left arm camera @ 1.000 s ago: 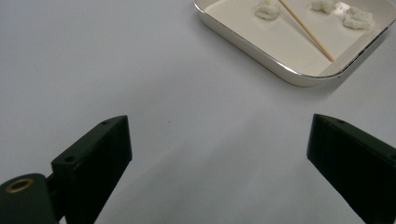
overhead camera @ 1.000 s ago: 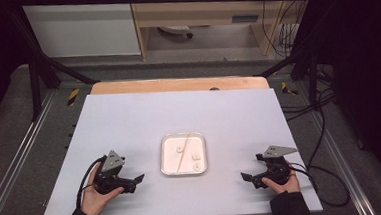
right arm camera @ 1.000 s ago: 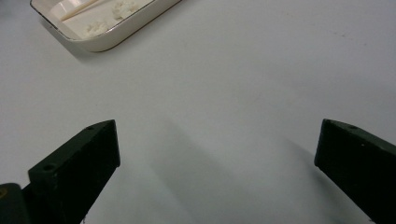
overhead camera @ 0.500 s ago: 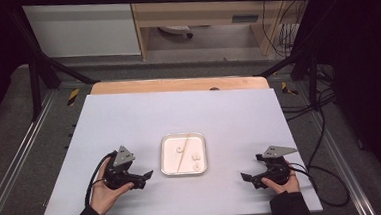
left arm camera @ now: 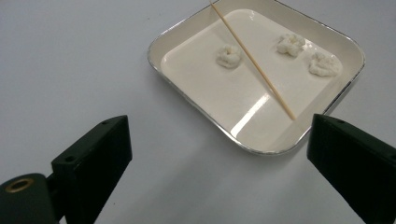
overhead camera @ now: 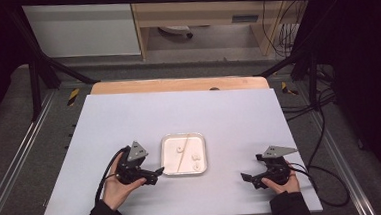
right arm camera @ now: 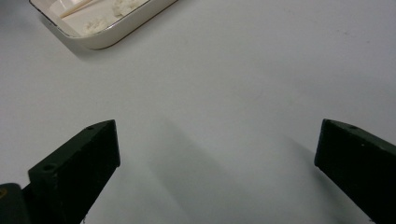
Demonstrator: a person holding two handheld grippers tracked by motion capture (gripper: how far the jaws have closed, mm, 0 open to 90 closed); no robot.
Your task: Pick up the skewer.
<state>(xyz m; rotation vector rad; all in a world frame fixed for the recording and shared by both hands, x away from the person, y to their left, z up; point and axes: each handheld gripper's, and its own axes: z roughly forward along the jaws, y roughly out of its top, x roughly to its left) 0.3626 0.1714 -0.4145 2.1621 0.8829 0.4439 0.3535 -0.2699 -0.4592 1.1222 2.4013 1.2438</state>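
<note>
A white square tray (overhead camera: 184, 173) sits in the middle of the table. It holds a thin wooden skewer (left arm camera: 252, 58) lying diagonally and three small white fluffy lumps (left arm camera: 228, 55), two of them on the far side of the stick. My left gripper (overhead camera: 155, 176) is just off the tray's near left corner, open and empty, its jaws pointing at the tray (left arm camera: 196, 109). My right gripper (overhead camera: 248, 179) rests near the front right of the table, open and empty. In the right gripper view (right arm camera: 219, 140) a corner of the tray (right arm camera: 116, 39) lies well ahead of the jaws.
The pale tabletop (overhead camera: 189, 112) has a wooden strip (overhead camera: 177, 85) along its far edge. Black cables (overhead camera: 328, 179) trail off to the right. Metal rails (overhead camera: 25, 147) and dark frame legs border the table.
My left gripper has moved right and forward, up to the tray's left side. The right gripper has stayed in place.
</note>
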